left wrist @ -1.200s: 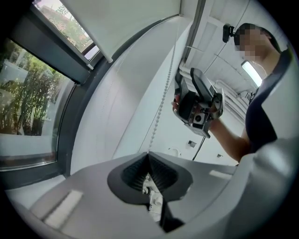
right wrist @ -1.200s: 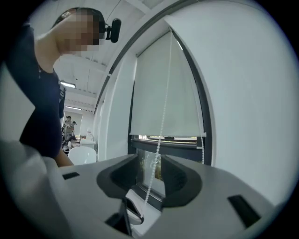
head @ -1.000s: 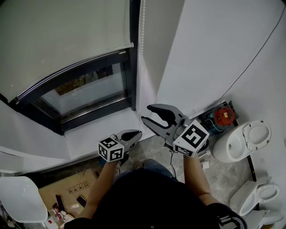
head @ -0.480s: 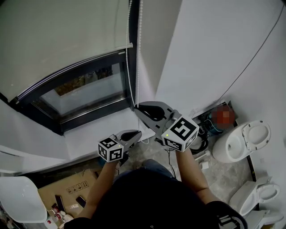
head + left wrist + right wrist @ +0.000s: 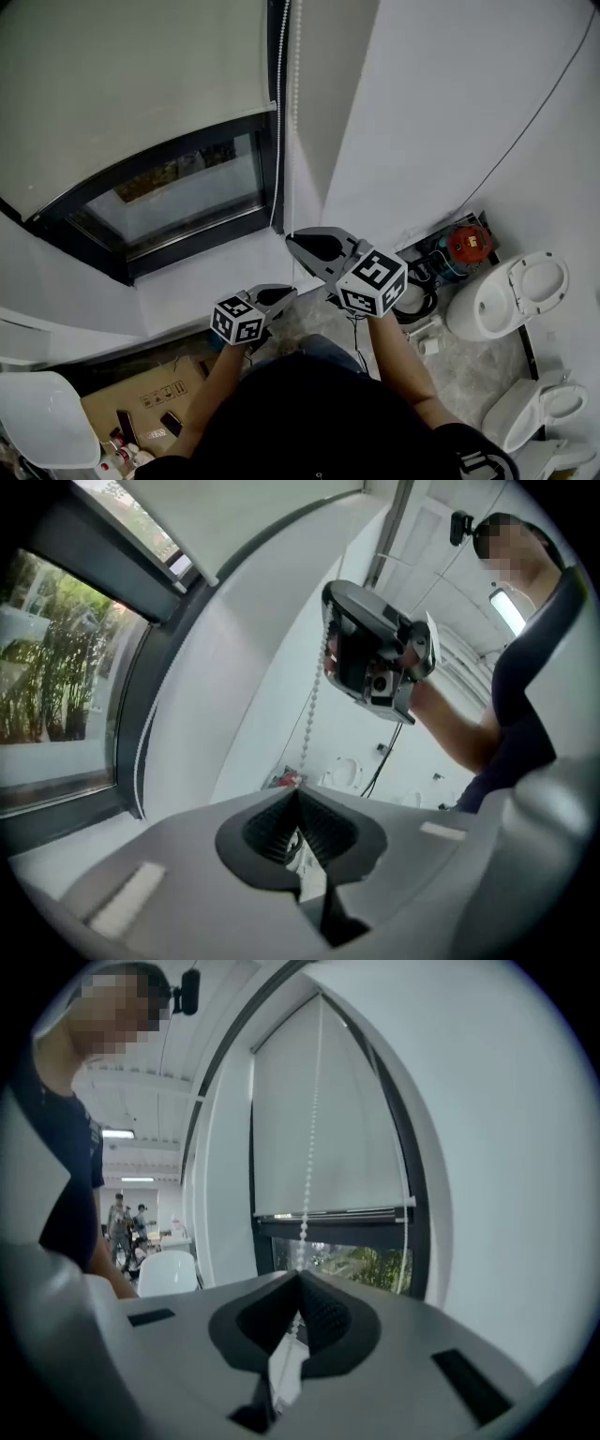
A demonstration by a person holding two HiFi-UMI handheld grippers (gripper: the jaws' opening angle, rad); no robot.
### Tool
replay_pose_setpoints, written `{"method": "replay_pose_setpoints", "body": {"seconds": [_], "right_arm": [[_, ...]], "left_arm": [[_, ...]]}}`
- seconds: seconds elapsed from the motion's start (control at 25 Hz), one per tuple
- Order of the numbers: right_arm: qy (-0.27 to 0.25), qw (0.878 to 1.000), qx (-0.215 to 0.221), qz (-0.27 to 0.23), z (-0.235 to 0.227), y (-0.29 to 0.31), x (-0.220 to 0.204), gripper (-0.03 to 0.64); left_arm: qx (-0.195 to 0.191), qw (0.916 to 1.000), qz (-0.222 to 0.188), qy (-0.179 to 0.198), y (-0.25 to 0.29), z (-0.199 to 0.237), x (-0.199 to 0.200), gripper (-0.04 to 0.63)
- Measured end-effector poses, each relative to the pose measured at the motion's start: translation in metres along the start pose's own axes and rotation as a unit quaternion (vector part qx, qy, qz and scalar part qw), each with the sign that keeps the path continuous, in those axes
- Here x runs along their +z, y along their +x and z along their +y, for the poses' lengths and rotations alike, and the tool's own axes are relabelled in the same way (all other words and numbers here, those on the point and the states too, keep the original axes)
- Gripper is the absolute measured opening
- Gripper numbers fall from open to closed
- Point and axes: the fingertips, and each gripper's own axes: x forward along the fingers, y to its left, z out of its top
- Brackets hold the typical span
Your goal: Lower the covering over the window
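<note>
A pale roller blind [image 5: 122,84] covers the upper part of the dark-framed window [image 5: 187,192]; its bottom rail also shows in the right gripper view [image 5: 333,1213]. A white bead chain [image 5: 281,112] hangs by the frame's right side. My right gripper [image 5: 291,240] has just been closing and is shut on the chain [image 5: 309,1147], which runs down into its jaws [image 5: 300,1277]. My left gripper [image 5: 292,292] sits lower and nearer, shut on the same chain [image 5: 309,724] where it reaches the jaws [image 5: 299,794]. The right gripper [image 5: 330,658] holds the chain above it.
A white sill [image 5: 216,272] lies under the window, with white wall to the right. Below are a cardboard box [image 5: 150,398], a white chair [image 5: 42,417], two toilets [image 5: 511,295] [image 5: 544,412] and a red device [image 5: 469,244] among cables.
The right gripper's jaws were wide open, reached the chain and shut on it. Both grippers have come down a little, and the blind's bottom rail sits slightly lower over the glass.
</note>
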Motion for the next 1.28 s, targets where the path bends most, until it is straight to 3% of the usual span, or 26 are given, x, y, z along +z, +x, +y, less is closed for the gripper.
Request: {"method": "replay_pose_setpoints", "body": {"seconds": [0.16,0.28,0.64,0.96,1.28], "right_arm": [[0.001,1.000,-0.004,0.007,-0.003,0.005,-0.010,0.012],[-0.018,0.999,-0.013,0.036,-0.008,0.011,-0.024,0.012],[0.005,0.994,-0.016,0.108,-0.014,0.023,-0.085,0.012],[0.052,0.983,-0.012,0.175,-0.017,0.025,-0.157,0.012],[0.059,0.982,-0.014,0.178,-0.018,0.027,-0.162,0.012]], "left_arm": [[-0.001,0.9999,0.008,-0.014,0.002,0.003,-0.008,0.011],[0.008,0.9992,0.039,-0.001,0.003,0.008,-0.019,0.011],[0.012,0.9949,0.097,-0.026,0.002,0.014,-0.060,0.011],[0.002,0.9943,0.100,-0.038,0.007,0.015,-0.061,0.011],[-0.001,0.9944,0.097,-0.041,0.008,0.014,-0.060,0.011]]}}
